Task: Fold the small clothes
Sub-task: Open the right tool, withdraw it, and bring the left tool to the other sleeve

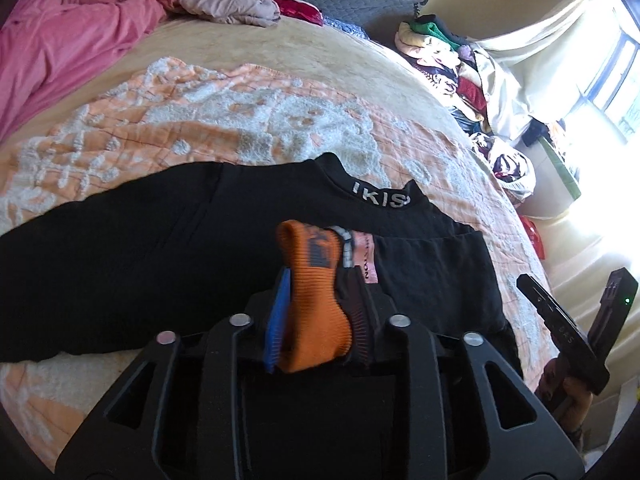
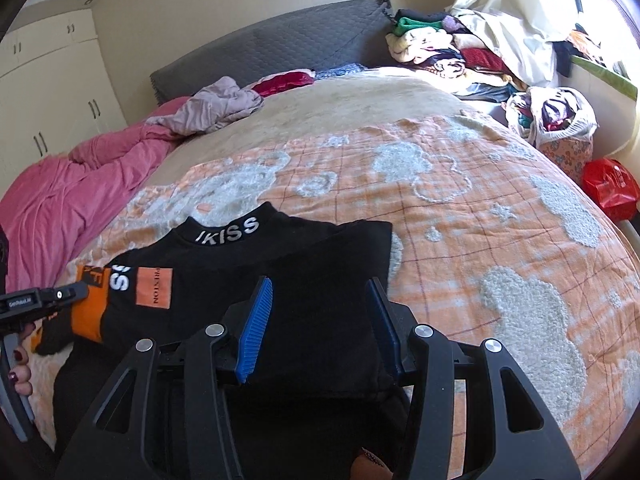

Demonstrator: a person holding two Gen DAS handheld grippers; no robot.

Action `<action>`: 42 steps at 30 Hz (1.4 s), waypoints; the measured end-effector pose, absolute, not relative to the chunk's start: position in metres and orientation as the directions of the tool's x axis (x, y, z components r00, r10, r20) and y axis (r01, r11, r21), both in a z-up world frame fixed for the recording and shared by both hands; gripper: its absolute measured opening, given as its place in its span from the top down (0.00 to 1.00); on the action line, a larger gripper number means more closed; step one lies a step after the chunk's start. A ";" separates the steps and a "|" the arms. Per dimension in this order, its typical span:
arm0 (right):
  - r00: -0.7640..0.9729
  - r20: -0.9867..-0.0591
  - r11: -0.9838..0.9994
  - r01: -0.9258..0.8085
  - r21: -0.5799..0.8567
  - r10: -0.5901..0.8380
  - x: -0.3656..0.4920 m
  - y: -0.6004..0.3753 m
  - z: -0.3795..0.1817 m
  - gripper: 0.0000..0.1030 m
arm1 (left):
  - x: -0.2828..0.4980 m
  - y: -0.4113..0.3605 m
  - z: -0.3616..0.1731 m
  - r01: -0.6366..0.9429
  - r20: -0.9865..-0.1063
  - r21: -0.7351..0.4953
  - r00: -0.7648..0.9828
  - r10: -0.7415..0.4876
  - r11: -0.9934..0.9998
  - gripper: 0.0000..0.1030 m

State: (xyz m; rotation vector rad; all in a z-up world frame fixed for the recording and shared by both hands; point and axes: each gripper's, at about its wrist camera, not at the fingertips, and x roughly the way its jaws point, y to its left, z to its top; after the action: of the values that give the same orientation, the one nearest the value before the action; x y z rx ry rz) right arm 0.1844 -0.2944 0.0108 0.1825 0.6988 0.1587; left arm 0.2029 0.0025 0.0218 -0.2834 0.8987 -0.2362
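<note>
One black shirt (image 2: 248, 280) lies on the orange blanket (image 2: 480, 220), whose bare cloth runs toward 2 o'clock. The left gripper (image 1: 316, 280) pinches the one orange cuff (image 1: 316, 304). The right gripper (image 2: 320, 320) stands wide over the shirt's hem, holding nothing. Two clothes heaps sit at 1 o'clock.

A home bedroom: bed (image 2: 480, 208), wardrobe (image 2: 52, 92), probably laundry piles (image 2: 440, 52).

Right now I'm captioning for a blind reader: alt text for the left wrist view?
The left hand-held gripper is shut on the orange cuff of a black top, which lies on an orange-and-white blanket.
</note>
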 end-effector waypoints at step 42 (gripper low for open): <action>0.715 -0.641 0.960 -0.219 0.174 0.279 0.155 -0.241 0.007 0.06 | 0.153 0.032 0.007 0.054 -0.779 -0.188 0.600 -0.183 0.981 0.11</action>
State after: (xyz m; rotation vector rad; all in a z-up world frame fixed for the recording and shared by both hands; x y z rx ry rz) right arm 0.1545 -0.2407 0.0069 0.0873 0.7239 0.2762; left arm 0.1530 0.0320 0.0074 -0.1503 0.9183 -0.1379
